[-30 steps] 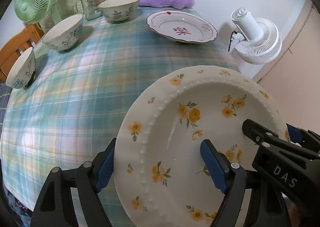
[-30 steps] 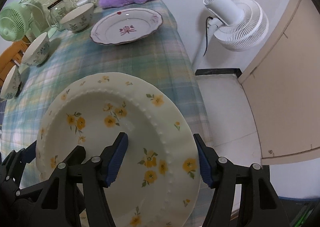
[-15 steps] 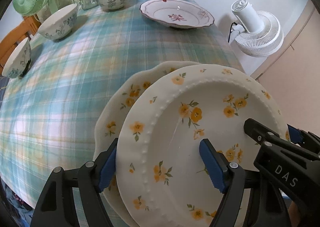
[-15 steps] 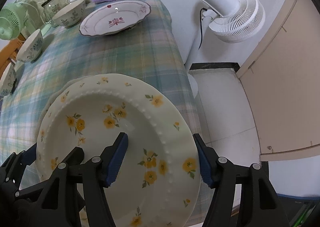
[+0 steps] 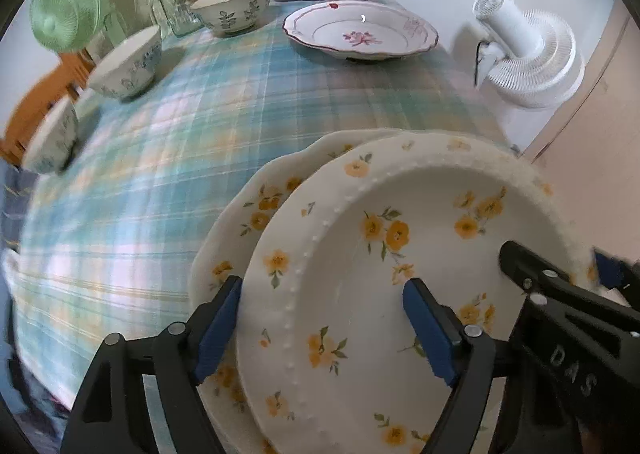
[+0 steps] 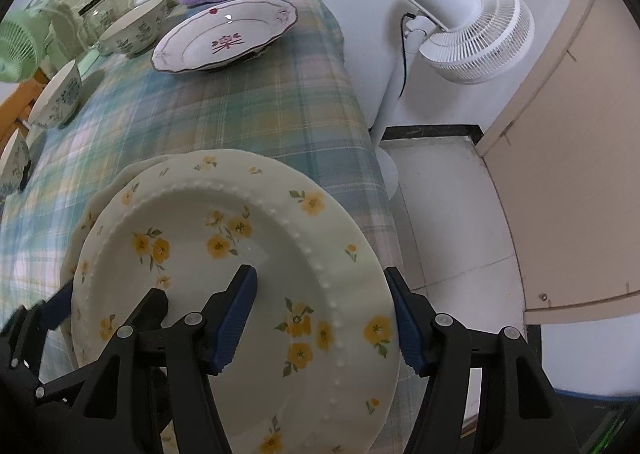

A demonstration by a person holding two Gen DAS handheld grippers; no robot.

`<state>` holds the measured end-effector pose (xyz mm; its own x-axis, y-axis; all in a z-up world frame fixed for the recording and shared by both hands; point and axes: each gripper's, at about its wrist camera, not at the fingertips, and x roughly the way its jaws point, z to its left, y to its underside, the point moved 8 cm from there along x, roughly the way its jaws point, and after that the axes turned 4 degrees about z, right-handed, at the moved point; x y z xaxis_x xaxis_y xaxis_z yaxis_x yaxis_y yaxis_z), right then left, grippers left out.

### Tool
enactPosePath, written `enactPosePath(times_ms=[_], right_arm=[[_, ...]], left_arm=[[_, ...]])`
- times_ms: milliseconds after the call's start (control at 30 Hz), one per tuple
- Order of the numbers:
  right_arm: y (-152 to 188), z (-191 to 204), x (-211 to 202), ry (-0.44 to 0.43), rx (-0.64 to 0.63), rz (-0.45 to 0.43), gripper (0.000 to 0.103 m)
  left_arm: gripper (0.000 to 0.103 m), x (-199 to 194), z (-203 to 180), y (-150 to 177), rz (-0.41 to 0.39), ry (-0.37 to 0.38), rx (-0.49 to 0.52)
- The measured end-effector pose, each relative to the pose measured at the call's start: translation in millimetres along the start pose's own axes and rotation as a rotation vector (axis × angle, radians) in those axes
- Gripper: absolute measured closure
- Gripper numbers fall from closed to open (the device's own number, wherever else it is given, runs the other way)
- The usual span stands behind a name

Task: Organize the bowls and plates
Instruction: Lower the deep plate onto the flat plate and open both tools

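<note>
Yellow-flowered plate [image 5: 400, 254], pinched at opposite rims by our left gripper [image 5: 324, 328] and right gripper [image 6: 320, 318], now hovers above its matching plate [image 5: 256, 210], ready to stack.

Most of the lower plate [image 5: 256, 210] is hidden under the upper plate [image 5: 400, 294] held between the jaws; only its left rim is seen. The near edges of both plates are cut off by the frame. Left of the jaws, the nearest bowl [image 5: 52, 138] is blurred, its pattern unreadable. The jar [image 5: 178, 0] contents beyond cannot be told.
</note>
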<state>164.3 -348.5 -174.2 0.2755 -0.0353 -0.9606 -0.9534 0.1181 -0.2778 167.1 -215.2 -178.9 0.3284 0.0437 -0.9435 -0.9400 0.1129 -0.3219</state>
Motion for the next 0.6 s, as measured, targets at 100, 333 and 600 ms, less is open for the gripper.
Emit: enactPosePath(times_ms=[100,333,600], right_arm=[[1,2,0,-0.009,-0.006,0.001,0.036],[-1,2,-18,-0.002,-0.053,-0.053,0.043],[-2,5,-15,0.036,-0.087,-0.019,0.055]], left_arm=[[0.019,0,-1,-1,0.005,-0.026,0.019],[0.02,-8,11,2,0.033,0.006,-0.008],[0.02,-18,27,1,0.014,0.027,-0.043]])
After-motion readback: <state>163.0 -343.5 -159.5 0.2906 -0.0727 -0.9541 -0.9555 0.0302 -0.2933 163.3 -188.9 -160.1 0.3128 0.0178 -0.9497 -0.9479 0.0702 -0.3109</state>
